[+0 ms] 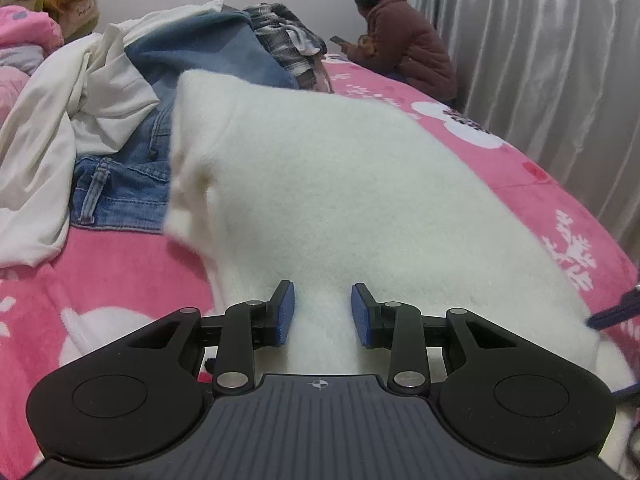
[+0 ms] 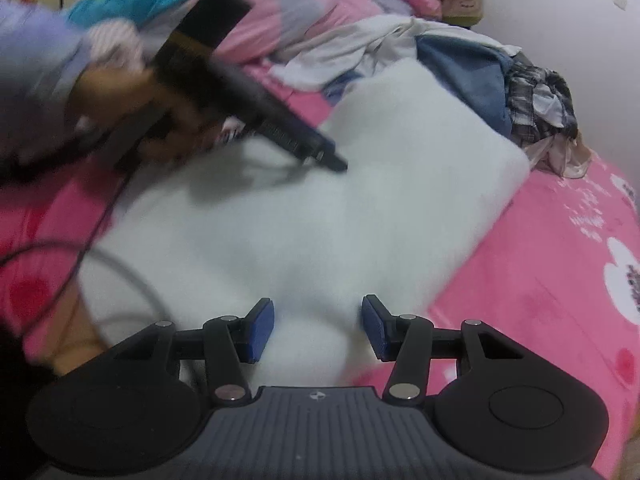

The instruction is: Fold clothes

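White fleece garment [image 1: 320, 184] lies spread on the pink bed [image 1: 540, 200], beside the clothes pile [image 1: 140, 92]. Left tongs [image 1: 322, 314] angle down over it, released, fleece between pads. Right tongs [image 2: 318, 330] likewise, released, tilted down at its near edge.

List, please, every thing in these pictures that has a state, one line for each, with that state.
Left gripper: open, white fleece between the pads.
Right gripper: open, over the fleece edge.
White fleece garment: spread flat on the bed, one corner folded over.
Jeans: unfolded, in the pile.
White shirt: crumpled, on the pile.
Plaid shirt: crumpled, at the far end of the pile.
Pink blanket: spread over the bed.
Curtain: drawn shut.
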Tool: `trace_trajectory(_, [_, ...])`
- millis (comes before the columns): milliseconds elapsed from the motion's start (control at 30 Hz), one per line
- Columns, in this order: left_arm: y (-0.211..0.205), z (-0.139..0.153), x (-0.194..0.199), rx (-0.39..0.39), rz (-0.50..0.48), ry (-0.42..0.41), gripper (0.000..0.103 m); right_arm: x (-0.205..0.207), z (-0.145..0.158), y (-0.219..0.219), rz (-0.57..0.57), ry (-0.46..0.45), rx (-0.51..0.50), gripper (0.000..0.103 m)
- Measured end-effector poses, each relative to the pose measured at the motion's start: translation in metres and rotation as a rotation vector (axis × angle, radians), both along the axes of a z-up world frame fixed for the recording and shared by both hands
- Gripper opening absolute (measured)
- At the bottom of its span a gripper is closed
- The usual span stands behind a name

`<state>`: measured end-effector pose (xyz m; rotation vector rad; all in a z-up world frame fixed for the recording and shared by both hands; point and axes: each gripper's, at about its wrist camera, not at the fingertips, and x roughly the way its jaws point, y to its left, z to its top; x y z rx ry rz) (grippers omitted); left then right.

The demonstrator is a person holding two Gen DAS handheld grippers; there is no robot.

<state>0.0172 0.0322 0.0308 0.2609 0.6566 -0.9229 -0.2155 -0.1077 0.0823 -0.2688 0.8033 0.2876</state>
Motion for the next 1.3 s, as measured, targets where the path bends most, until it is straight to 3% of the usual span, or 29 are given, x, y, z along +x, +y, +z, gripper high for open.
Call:
trace_trajectory(133, [0.002,0.0,0.001,-0.008,0.011,0.022,0.033,-0.003,0.011,-0.014,-0.015,0.04,0.084,0.039])
trace_trajectory(233, [0.002,0.0,0.0,-0.009,0.017,0.017,0.033,-0.001,0.024,-0.019,-0.073,-0.038,0.128,0.039])
trace_trajectory(333, [0.002,0.0,-0.002,-0.005,0.022,0.013,0.033,0.017,0.016,-0.014,-0.091,-0.01,0.197,0.035])
trace_trajectory(367, [0.001,0.0,-0.002,-0.002,0.023,0.012,0.033,0.02,0.003,-0.006,-0.06,0.046,0.174,0.035])
trace_trajectory(433, [0.002,0.001,-0.002,-0.005,0.023,0.024,0.033,0.007,-0.012,0.008,-0.028,0.031,0.097,0.036])
trace_trajectory(600, [0.005,0.001,-0.002,-0.018,0.036,0.035,0.033,-0.024,-0.012,0.016,-0.029,0.05,0.068,0.036])
trace_trajectory(767, [0.005,0.001,-0.005,-0.017,0.048,0.034,0.033,-0.036,-0.011,0.018,-0.014,0.133,0.049,0.036])
trace_trajectory(833, [0.005,0.001,-0.004,-0.02,0.051,0.044,0.033,-0.03,-0.015,0.012,0.03,0.316,0.136,0.037])
trace_trajectory(867, [0.005,0.001,-0.003,-0.021,0.054,0.048,0.033,-0.032,-0.015,0.01,0.053,0.363,0.166,0.037])
trace_trajectory(967, [0.005,0.002,-0.003,-0.022,0.059,0.05,0.033,-0.038,-0.006,0.004,0.09,0.4,0.182,0.033])
trace_trajectory(1033, [0.006,0.001,-0.004,-0.031,0.069,0.052,0.033,-0.034,0.014,-0.009,0.038,0.327,0.199,0.033])
trace_trajectory(1133, [0.007,0.0,-0.006,-0.042,0.083,0.053,0.033,-0.014,0.049,-0.036,-0.075,0.12,0.28,0.034])
trace_trajectory(1300, [0.008,0.002,-0.003,-0.039,0.071,0.073,0.033,0.063,0.052,-0.056,-0.149,-0.117,0.296,0.036])
